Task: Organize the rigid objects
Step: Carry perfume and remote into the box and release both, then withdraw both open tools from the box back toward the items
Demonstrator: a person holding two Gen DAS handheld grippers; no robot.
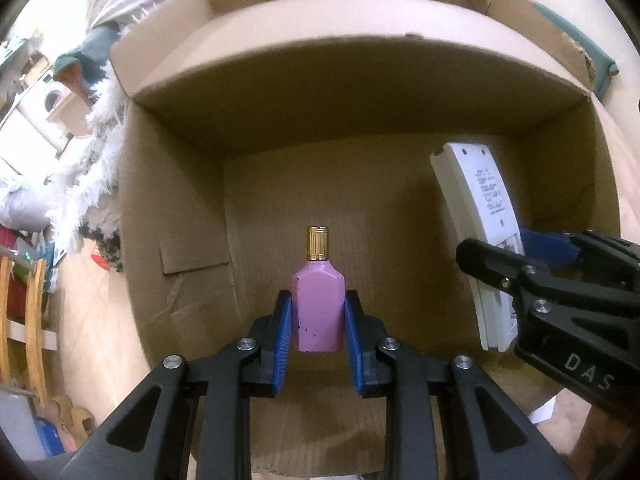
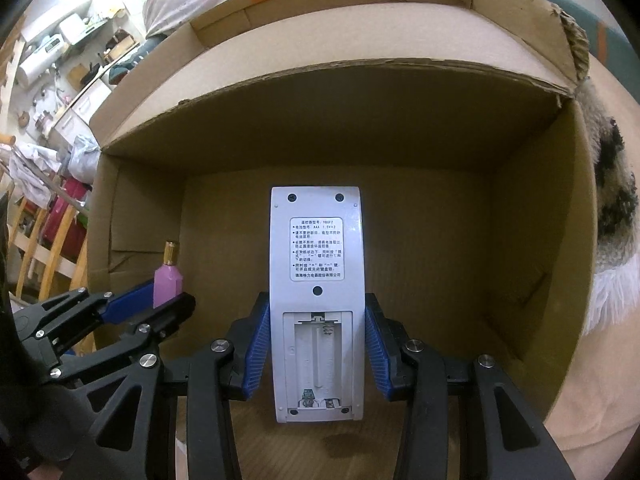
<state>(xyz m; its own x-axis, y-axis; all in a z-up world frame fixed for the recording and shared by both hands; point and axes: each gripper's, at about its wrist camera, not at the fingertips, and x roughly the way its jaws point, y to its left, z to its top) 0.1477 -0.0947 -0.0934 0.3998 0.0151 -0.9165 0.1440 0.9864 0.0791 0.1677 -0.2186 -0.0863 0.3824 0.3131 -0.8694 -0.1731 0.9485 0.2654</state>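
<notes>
As both tongs reach down into an open cardboard box, the left tongs clamp a pink bottle with a ribbed gold cap, its base between the blue pads. To their right, the right tongs grip a white remote control by its sides, back facing up. Its battery compartment lies uncovered and empty; the label above carries Chinese print, with "AAA" legible. White letters "DAS" mark the right tongs' black body. White fur lies left of the box.
</notes>
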